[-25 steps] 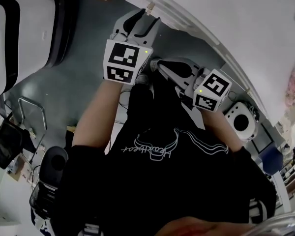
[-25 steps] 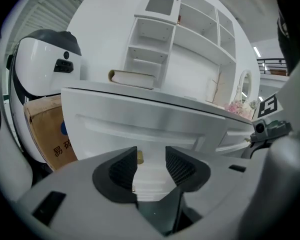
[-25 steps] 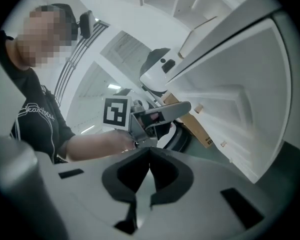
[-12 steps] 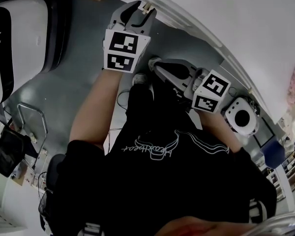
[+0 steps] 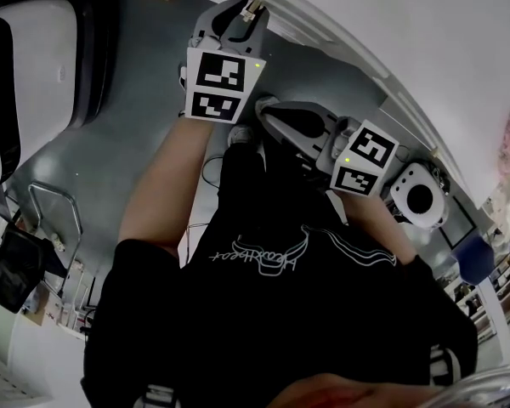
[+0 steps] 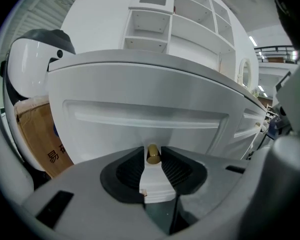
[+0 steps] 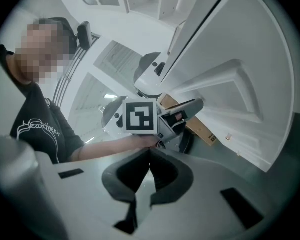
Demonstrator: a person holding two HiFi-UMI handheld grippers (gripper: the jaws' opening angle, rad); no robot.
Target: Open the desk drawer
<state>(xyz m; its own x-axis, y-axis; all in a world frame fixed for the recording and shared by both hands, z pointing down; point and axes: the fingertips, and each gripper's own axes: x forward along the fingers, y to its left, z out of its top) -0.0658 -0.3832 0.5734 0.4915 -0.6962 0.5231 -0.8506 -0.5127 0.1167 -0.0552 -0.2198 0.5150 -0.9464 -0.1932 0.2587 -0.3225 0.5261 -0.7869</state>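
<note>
Plainly, the white painted desk (image 6: 155, 66) is the big fixed mass, and nothing on it should give. Under its top edge, the wide white drawer front (image 6: 140, 129), with a shallow recessed panel, fills my left gripper view. I judge it a stiff, moderately heavy board that slides on runners and may stick at first. Its smooth paint offers no purchase, so the only place to take hold is the small round brass-coloured knob (image 6: 153, 154) at the lower middle of the drawer front. That knob looks hard and slick, and it is small enough to slip out of a skewed grip. It wants a square pinch and a pull straight away from the drawer front.

My left gripper (image 5: 238, 19) points at the drawer front. Its jaws have just been closing and now stand partly open, with the knob between their tips and both dark pads (image 6: 172, 166) pressing its sides. My right gripper (image 7: 149, 153) hangs back, well apart from the drawer front, with its jaws together on nothing.
</note>
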